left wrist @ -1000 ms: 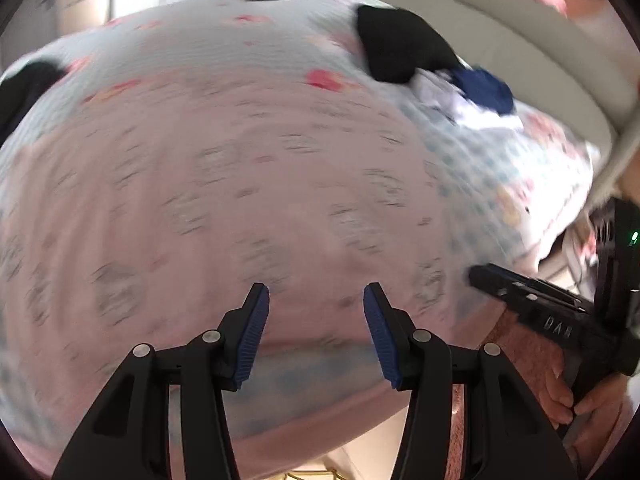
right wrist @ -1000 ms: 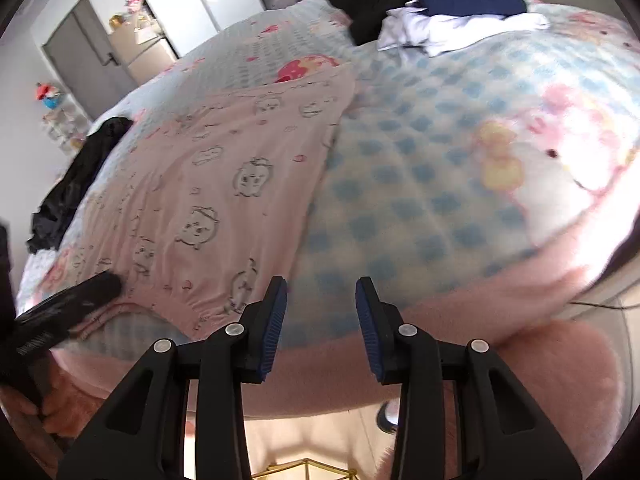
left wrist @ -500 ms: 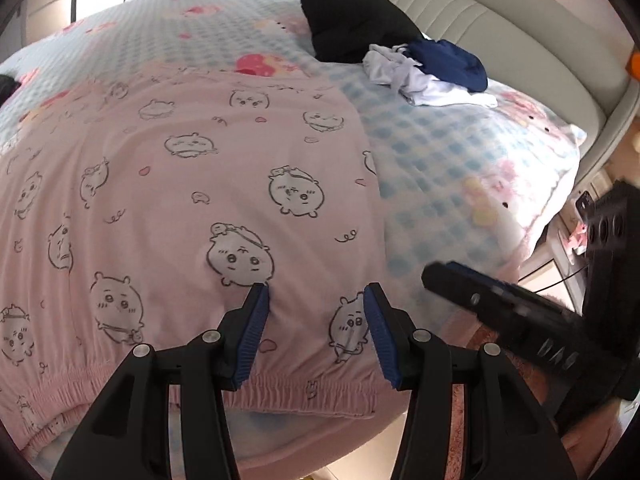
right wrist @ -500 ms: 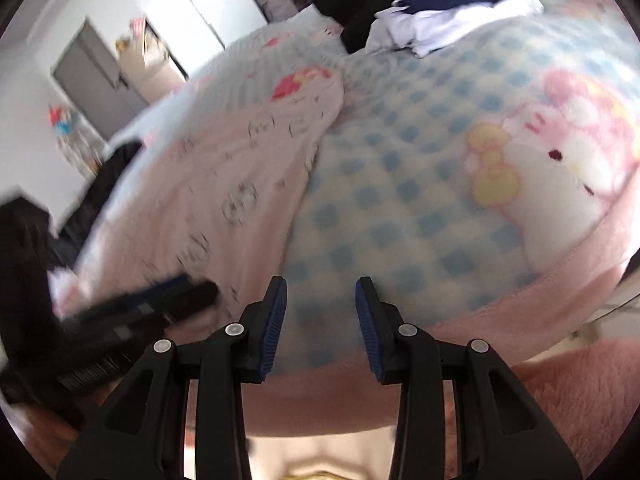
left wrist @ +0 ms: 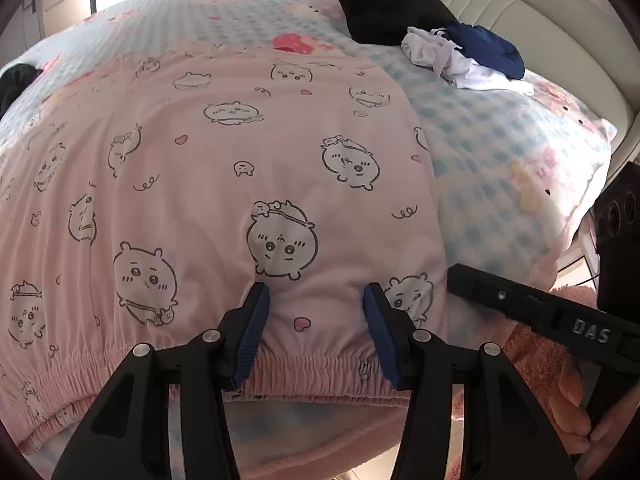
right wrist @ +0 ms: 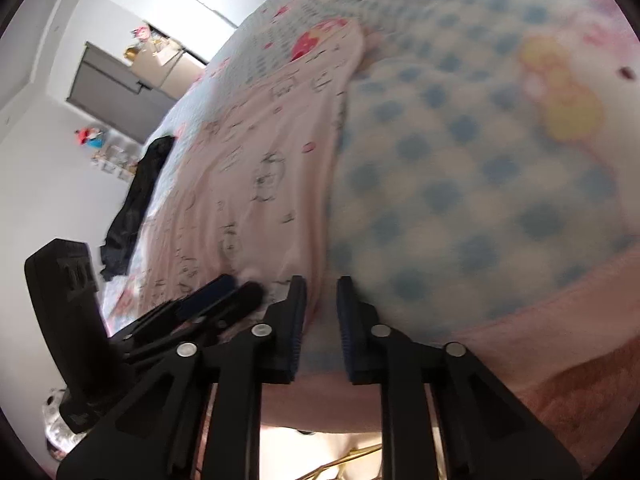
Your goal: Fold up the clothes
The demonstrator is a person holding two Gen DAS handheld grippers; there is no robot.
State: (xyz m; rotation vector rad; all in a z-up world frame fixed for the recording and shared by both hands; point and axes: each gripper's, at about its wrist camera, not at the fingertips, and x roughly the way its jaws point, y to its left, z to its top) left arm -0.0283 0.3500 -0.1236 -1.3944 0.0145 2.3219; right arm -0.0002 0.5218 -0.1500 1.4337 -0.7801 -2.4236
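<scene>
A pink garment with cartoon animal prints lies spread flat on the bed, its gathered elastic waistband at the near edge. My left gripper is open and straddles the fabric just above the waistband, right of its middle. My right gripper shows as a black bar whose tip is beside the garment's right corner. In the right wrist view, which is blurred, the right gripper is open with a narrow gap. The garment's right edge runs down to that gap. The left gripper sits close on the left.
The blue checked blanket covers the bed, with a pink fluffy border in front. A black garment and white and navy clothes lie by the headboard. Another black garment lies far left. A hand holds the right gripper.
Both grippers have closed in on the waistband's right end. The right gripper swung left toward the garment's corner and its jaws narrowed. The left gripper stays open.
</scene>
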